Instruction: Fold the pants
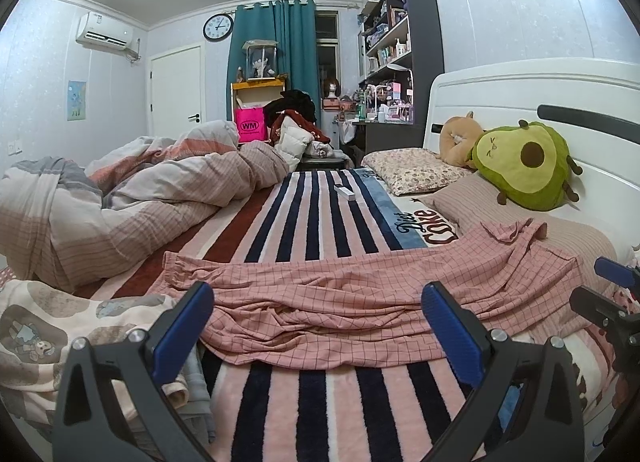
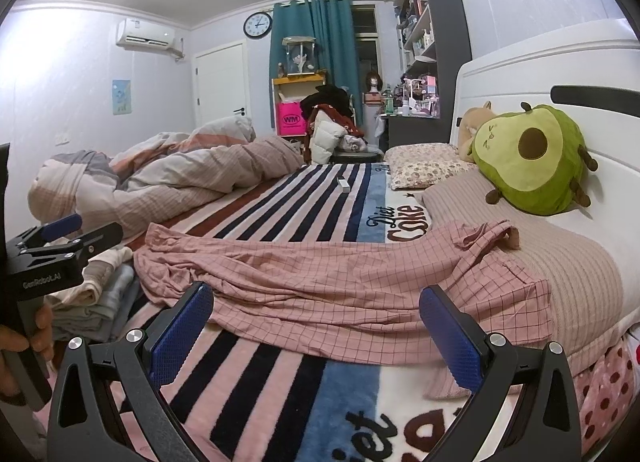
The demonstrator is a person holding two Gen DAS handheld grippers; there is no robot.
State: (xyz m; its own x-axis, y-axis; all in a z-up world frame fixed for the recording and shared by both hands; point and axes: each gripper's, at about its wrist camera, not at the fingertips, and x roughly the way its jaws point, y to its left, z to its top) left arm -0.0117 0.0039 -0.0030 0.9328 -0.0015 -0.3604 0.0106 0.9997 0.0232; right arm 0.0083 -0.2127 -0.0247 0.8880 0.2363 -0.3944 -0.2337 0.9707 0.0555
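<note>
Pink checked pants (image 1: 360, 290) lie crumpled across the striped blanket (image 1: 312, 213), one end at the left, the other up on a beige pillow at the right; they also show in the right wrist view (image 2: 340, 282). My left gripper (image 1: 318, 326) is open and empty, just in front of the pants' near edge. My right gripper (image 2: 316, 326) is open and empty, also just in front of the pants. The left gripper also shows at the left of the right wrist view (image 2: 68, 234).
A bunched duvet (image 1: 132, 197) fills the bed's left side. Folded clothes (image 2: 96, 302) are stacked at the left. A green avocado plush (image 1: 524, 165), pillows and a white headboard (image 1: 520, 89) are at the right. A small white box (image 1: 345, 192) lies on the blanket farther back.
</note>
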